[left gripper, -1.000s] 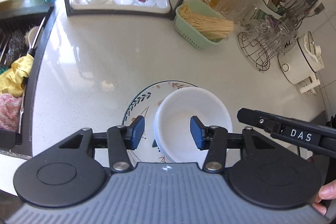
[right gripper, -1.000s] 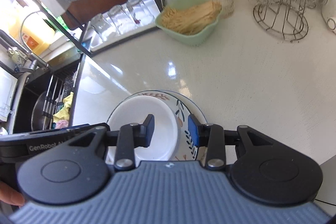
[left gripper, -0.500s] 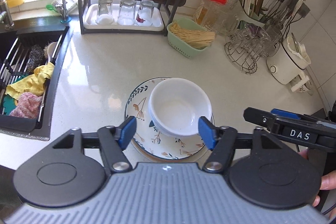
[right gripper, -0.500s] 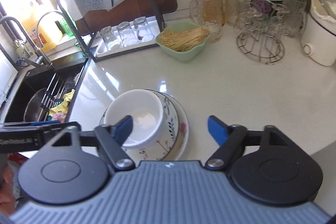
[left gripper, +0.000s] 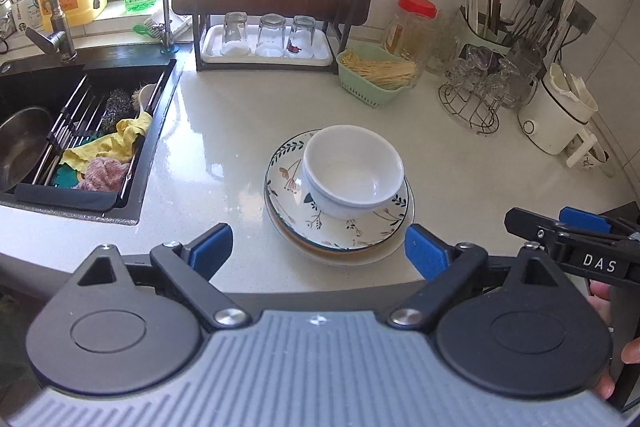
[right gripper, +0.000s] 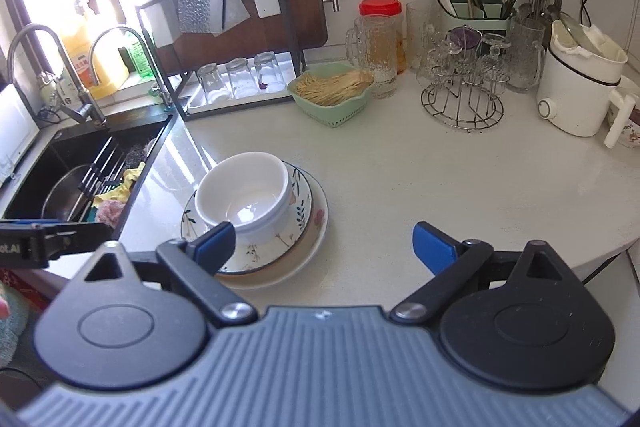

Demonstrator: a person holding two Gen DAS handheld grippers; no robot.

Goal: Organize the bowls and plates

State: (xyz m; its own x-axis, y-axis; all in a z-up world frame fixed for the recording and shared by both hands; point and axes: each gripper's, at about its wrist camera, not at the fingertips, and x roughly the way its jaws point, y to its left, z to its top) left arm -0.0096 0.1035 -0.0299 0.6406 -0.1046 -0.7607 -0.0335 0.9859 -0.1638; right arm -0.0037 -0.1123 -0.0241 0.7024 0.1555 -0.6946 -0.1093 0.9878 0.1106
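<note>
Where bowl [left gripper: 352, 171] sits, plates' [left gripper: 340, 231] count stays unclear.

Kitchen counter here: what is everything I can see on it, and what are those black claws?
bowls: two nested, white, on the plates
plates: stacked, floral over plain, mid-counter
glasses: three, clear, upturned on the rack tray
basket: one, green, holding pale sticks
jar: one, red lid, by the wall
sink: black, left, with cloths
left gripper: black, blue pads, open, empty
right gripper: the same, open, empty
</note>
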